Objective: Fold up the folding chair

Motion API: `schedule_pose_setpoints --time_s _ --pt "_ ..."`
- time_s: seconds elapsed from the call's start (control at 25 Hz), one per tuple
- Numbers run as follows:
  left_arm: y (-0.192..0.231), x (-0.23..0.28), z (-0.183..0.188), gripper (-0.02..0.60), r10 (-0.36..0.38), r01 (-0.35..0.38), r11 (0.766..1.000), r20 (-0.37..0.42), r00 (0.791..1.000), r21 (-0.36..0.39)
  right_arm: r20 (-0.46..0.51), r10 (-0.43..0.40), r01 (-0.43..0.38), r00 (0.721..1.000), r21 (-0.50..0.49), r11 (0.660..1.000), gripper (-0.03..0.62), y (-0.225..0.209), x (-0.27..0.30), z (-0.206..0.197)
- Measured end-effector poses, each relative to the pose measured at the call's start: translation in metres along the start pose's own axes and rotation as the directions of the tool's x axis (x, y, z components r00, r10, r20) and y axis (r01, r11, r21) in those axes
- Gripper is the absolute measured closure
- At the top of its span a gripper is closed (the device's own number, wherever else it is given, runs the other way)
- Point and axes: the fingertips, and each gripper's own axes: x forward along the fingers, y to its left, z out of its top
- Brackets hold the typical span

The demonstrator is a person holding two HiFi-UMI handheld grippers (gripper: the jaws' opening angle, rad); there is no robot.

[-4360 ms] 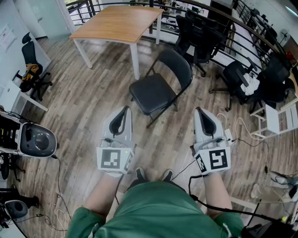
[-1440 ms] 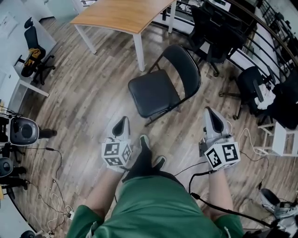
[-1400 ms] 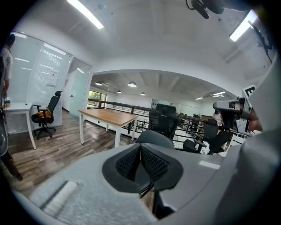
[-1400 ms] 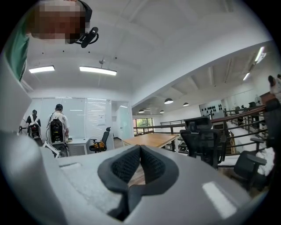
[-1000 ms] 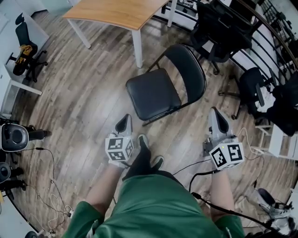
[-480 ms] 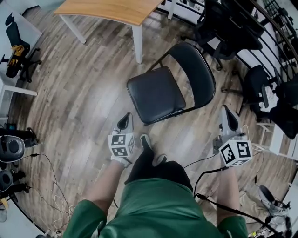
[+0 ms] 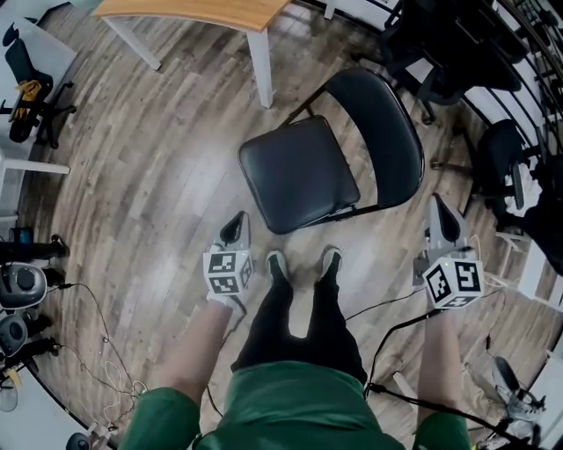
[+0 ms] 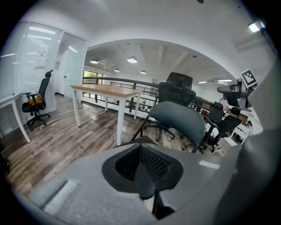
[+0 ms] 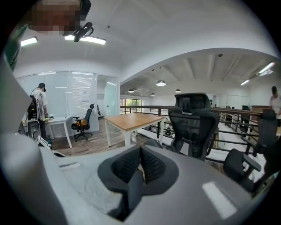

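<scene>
Spotted a black office chair (image 7: 25, 83) parked way off at the far left, plus loose cables (image 7: 101, 352) trailing over the wood floor (image 7: 158, 176) on the near left. Noticed a wooden table (image 7: 198, 10) on white legs along the far side.

Found the left gripper (image 7: 234, 225) hanging low, just near and left of the folding chair (image 7: 299, 173), close to the seat's near-left corner but apart from it. Checked the left gripper view: fingers (image 8: 154, 163) pressed together, nothing pinched, just the chair's backrest looming up ahead.

Found that chair right in the middle, opened out and standing on the floor just beyond a pair of shoes (image 7: 278, 264). Had the seat lying flat and the rounded backrest rising on the far-right side, with the thin black frame poking out underneath.

Caught the right gripper (image 7: 441, 215) further right, near the backrest's right edge. Couldn't tell from above about contact there. Looked through the right gripper view: fingers (image 9: 151, 166) squeezed together too, gripping nothing.

Saw a bunch of dark office chairs (image 7: 506, 149) crowded along a railing at the far right.
</scene>
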Motion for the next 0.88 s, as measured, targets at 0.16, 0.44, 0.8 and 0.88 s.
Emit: schedule_pose_setpoints --time_s 0.16,0.44,0.8,0.88 --pt "0.002 0.021 -0.031 0.568 0.035 -0.037 0.999 -0.057 0.998 -0.032 -0.027 0.024 -0.024 0.999 0.003 1.000 0.589 -0.019 0.022 -0.021" --pt "0.003 0.067 -0.093 0.566 0.051 -0.073 0.989 -0.167 0.985 -0.127 -0.075 0.074 -0.073 0.994 0.017 0.997 0.528 -0.051 0.056 -0.048" --pt "0.018 0.127 -0.180 0.323 -0.021 -0.097 0.926 -0.307 0.952 -0.365 -0.150 0.066 -0.054 0.986 0.079 0.995 0.400 -0.089 0.104 -0.090" --pt "0.025 0.138 -0.201 0.285 -0.048 -0.100 0.899 -0.322 0.946 -0.428 -0.174 0.056 -0.040 0.983 0.094 0.995 0.377 -0.095 0.112 -0.101"
